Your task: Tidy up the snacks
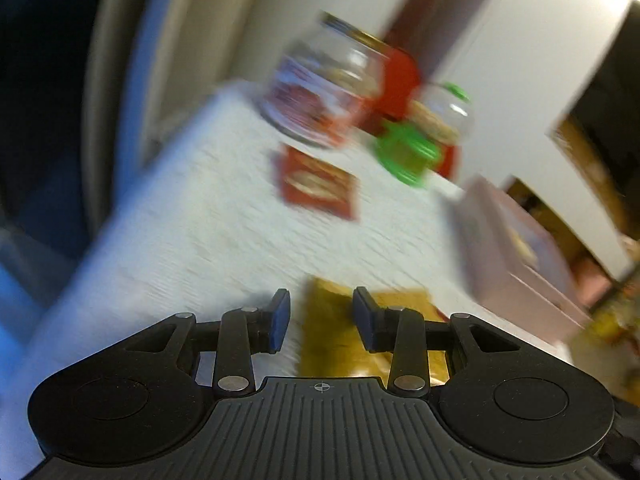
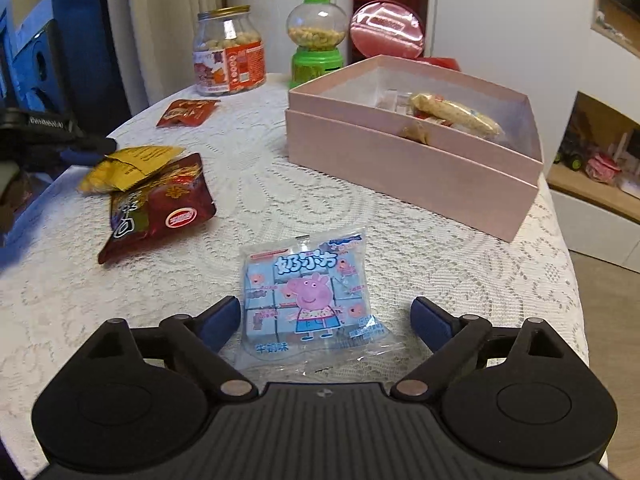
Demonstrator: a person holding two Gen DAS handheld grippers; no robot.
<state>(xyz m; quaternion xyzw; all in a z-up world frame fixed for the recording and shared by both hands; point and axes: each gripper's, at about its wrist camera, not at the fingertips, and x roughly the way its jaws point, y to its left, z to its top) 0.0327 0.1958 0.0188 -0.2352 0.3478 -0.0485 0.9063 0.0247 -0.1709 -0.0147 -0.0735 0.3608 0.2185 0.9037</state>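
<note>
My right gripper (image 2: 326, 312) stands open low over the lace tablecloth (image 2: 400, 260), its fingers on either side of a blue cartoon-pig snack packet (image 2: 308, 300) without pressing it. In the blurred left wrist view my left gripper (image 1: 322, 312) is shut on a yellow snack packet (image 1: 332, 340). The right wrist view shows that packet (image 2: 132, 164) held at the table's left edge, over a dark red packet (image 2: 160, 208). A small red packet (image 2: 186, 112) lies farther back. The open pink box (image 2: 400, 160) at the right holds a wrapped snack bar (image 2: 456, 114) and other pieces.
A glass jar of snacks (image 2: 228, 52), a green candy dispenser (image 2: 316, 40) and a round red tin (image 2: 386, 32) stand at the table's far edge. A shelf with toys (image 2: 592, 160) is beyond the table's right edge. A curtain hangs behind.
</note>
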